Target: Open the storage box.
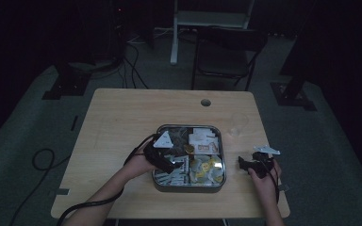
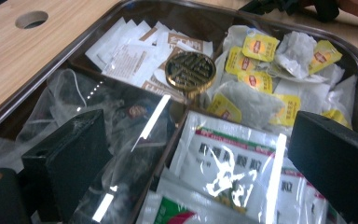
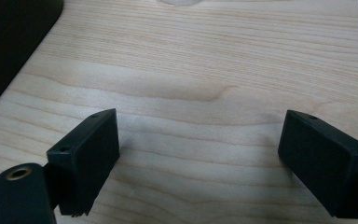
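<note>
Nothing's picked up yet. The left gripper (image 2: 193, 154) hangs wide open and empty over the compartmented tray (image 1: 219, 141), right above its white sachets (image 2: 235, 163). The right gripper (image 3: 198, 158), also spread empty, rests on the table (image 1: 122, 113) just beside the tray.

We see a wooden table (image 1: 122, 122) at mid-frame, with a tray (image 1: 189, 185) resting on its lower centre.

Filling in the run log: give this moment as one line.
left hand-held gripper: open, over square compartment tray of white sachets | right hand-held gripper: open, over wooden table
</note>
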Demonstrator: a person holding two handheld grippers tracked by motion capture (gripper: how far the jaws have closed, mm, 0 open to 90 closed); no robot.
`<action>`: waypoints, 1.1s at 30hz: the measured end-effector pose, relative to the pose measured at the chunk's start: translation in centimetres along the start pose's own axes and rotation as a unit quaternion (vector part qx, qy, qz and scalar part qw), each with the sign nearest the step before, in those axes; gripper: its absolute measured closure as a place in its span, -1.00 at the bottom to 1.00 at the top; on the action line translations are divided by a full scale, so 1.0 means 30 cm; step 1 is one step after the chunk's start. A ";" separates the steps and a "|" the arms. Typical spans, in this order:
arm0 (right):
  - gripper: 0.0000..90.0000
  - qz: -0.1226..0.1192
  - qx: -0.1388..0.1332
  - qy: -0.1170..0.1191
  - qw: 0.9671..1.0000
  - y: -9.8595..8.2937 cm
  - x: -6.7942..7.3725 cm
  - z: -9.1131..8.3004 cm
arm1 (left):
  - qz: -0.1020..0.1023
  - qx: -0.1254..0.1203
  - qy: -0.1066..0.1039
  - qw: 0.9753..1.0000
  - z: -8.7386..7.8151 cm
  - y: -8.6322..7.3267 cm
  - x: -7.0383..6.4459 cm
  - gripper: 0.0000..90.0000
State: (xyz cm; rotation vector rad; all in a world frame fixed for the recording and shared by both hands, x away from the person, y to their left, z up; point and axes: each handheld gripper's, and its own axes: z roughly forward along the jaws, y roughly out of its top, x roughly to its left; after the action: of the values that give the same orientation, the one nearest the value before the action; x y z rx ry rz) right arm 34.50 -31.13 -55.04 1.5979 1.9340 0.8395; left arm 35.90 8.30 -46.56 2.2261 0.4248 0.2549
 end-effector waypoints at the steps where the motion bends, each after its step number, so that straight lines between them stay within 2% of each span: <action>1: -0.73 0.000 0.000 0.000 1.000 0.000 0.000 0.000 | 0.000 0.000 -0.002 1.000 0.006 0.006 0.000 -0.88; 4: -0.73 0.000 0.000 0.000 1.000 0.000 0.000 0.000 | -0.004 -0.004 -0.005 1.000 0.026 0.024 0.002 -0.80; 9: -0.73 0.000 0.000 0.000 1.000 0.000 0.000 0.000 | 0.005 0.003 -0.010 1.000 0.060 0.037 0.005 -0.55; 19: -0.73 0.000 0.000 0.000 1.000 0.000 0.000 0.000 | 0.002 0.019 -0.010 1.000 0.104 0.058 0.017 -0.40; 20: -0.73 0.000 0.000 0.000 1.000 0.000 0.000 0.000 | 0.002 0.019 -0.007 1.000 0.108 0.060 0.018 -0.32; 26: -0.73 0.000 0.000 0.000 1.000 0.000 0.000 0.000 | 0.000 0.030 -0.016 0.999 0.129 0.069 0.022 -0.18; 27: -0.73 0.000 0.000 0.000 1.000 0.000 0.000 0.000 | 0.000 0.030 -0.015 0.999 0.132 0.072 0.022 -0.11; 33: -0.73 0.000 0.000 0.000 1.000 0.000 0.000 0.000 | -0.004 0.028 -0.021 0.999 0.143 0.085 0.024 0.01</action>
State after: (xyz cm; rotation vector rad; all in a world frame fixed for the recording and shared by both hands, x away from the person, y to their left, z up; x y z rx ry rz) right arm 34.50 -31.14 -55.04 1.5984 1.9331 0.8402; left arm 38.49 4.03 -47.26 2.2804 0.4227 0.1951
